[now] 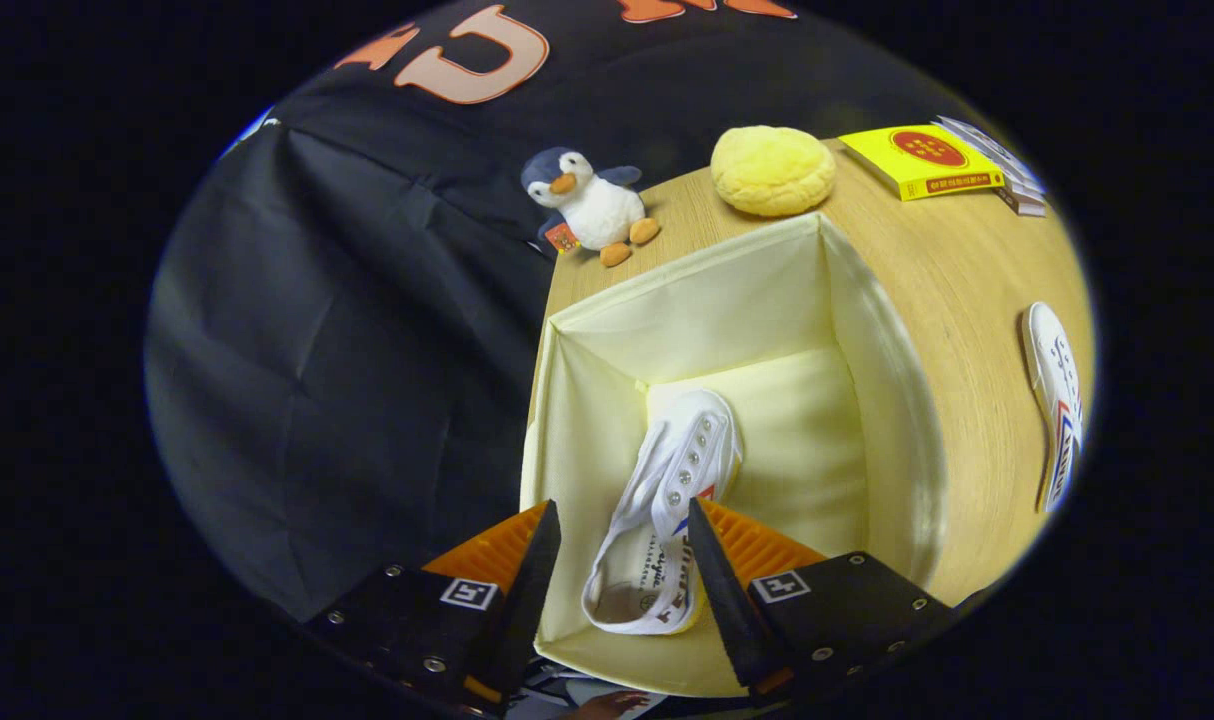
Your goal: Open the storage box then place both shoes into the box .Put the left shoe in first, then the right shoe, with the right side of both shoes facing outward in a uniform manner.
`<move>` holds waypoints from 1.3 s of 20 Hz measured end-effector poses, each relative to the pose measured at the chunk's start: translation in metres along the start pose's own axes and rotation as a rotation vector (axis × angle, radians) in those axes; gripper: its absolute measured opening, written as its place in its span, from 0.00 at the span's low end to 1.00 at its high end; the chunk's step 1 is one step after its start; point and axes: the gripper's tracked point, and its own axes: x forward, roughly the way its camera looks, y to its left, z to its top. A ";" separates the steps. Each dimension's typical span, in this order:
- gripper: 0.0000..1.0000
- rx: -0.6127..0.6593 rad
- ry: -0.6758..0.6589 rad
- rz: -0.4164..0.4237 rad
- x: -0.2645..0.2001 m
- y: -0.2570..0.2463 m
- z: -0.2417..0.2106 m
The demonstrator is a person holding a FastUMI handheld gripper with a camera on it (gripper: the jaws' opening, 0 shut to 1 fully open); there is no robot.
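Fingers (527, 560) spread wide, gripping nothing; gripper (622, 560) hung above open cream fabric storage box (867, 300). White canvas lace-up shoe (667, 490) lay between fingers on box floor, prob. just let go. 2nd white canvas shoe (1055, 400) on tan wooden tabletop (967, 260), off to the right beyond box, awaiting pickup. Plush penguin (587, 200), yellow cushion (772, 170) beyond.

The storage box (867, 330) is pale cream inside and out. The shoe (667, 510) lying in it is white, with silver eyelets and small red and blue marks on its side. The second shoe (1055, 400) on the light wood-grain table (967, 300) is white too, striped red and blue. The gripper (622, 570) is black with ribbed orange fingers (747, 545), spread apart either side of the boxed shoe, and carries black-and-white square markers. The penguin toy (587, 200) is slate blue and white with orange beak and feet. The round cushion (772, 170) is yellow. The book (922, 160) is yellow with a red oval.
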 end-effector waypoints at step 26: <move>0.86 -0.273 -0.124 -0.557 -0.151 -0.397 -0.020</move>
